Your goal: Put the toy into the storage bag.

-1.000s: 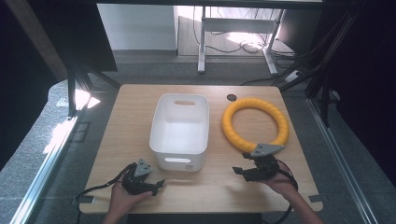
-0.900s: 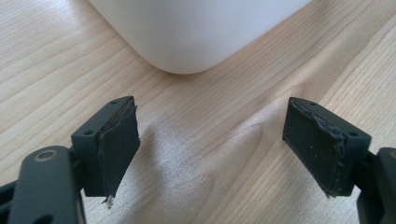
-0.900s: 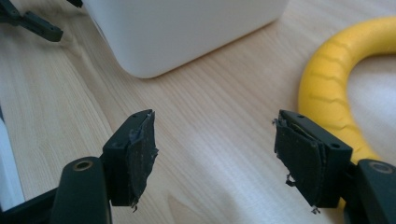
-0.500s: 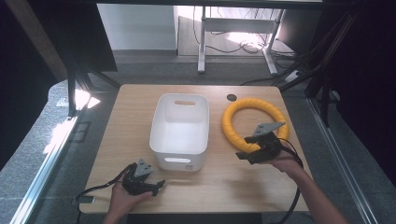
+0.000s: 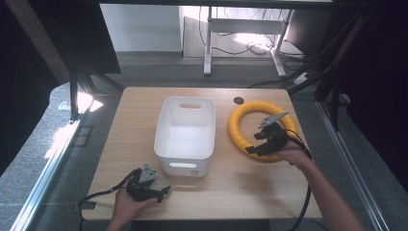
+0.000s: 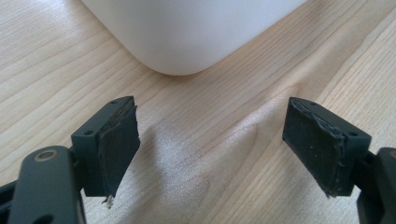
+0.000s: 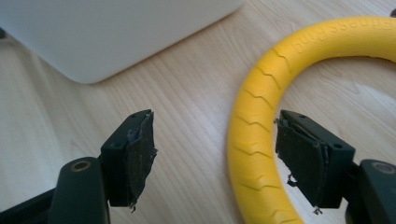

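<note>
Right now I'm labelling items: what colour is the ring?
Yellow, with ridged grooves; the ring shows best in the right gripper view.

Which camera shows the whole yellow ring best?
The high view: there the whole yellow ring lies flat on the table, right of the white bin. The right gripper view gives a close arc of it between open jaws. The left gripper view looks at the bin.

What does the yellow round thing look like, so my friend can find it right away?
Start at the wooden table and find the white bin in its middle. Just to the right of the bin lies the yellow ring, flat on the wood, with the right gripper over its near edge. It is the one bright yellow thing there, a hoop with an open middle and small grooves along its side.
</note>
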`<move>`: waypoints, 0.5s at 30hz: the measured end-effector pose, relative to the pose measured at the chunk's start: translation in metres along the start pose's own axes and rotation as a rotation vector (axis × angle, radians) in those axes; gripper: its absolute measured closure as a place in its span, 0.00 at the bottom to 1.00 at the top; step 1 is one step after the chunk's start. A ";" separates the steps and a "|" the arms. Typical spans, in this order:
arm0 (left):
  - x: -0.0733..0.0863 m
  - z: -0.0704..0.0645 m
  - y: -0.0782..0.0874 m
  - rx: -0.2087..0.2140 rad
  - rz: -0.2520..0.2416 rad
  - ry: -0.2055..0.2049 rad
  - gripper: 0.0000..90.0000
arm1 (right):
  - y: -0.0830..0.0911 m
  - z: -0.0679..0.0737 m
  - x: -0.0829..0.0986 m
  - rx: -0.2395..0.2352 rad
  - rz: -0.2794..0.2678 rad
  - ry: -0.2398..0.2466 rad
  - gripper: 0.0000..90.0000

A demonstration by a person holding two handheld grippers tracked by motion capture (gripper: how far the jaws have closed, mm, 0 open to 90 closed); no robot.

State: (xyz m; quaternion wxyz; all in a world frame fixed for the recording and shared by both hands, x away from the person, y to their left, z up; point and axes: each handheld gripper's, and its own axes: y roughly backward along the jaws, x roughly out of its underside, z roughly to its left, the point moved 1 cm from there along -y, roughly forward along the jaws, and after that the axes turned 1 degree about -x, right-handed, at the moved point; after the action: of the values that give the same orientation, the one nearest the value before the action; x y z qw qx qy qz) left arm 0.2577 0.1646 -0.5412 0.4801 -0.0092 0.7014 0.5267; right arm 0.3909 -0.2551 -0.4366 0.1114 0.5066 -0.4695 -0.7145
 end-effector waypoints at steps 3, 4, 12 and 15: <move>0.000 0.000 0.000 0.001 -0.002 0.003 0.21 | -0.002 -0.003 -0.001 0.007 0.019 0.013 0.32; 0.000 0.000 0.000 0.000 -0.002 0.004 0.21 | -0.003 -0.005 -0.002 0.010 0.025 0.013 0.32; -0.001 0.000 0.002 0.002 -0.002 0.002 0.21 | -0.004 -0.013 -0.001 0.024 0.049 0.016 0.34; -0.001 0.000 0.002 0.003 -0.005 0.002 0.21 | -0.006 -0.016 0.000 0.029 0.066 0.009 0.35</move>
State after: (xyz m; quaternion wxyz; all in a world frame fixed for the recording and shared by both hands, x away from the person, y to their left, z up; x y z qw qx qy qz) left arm 0.2570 0.1652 -0.5392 0.4807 -0.0109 0.7026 0.5246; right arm 0.4057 -0.2610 -0.4417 0.1297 0.4956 -0.4956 -0.7014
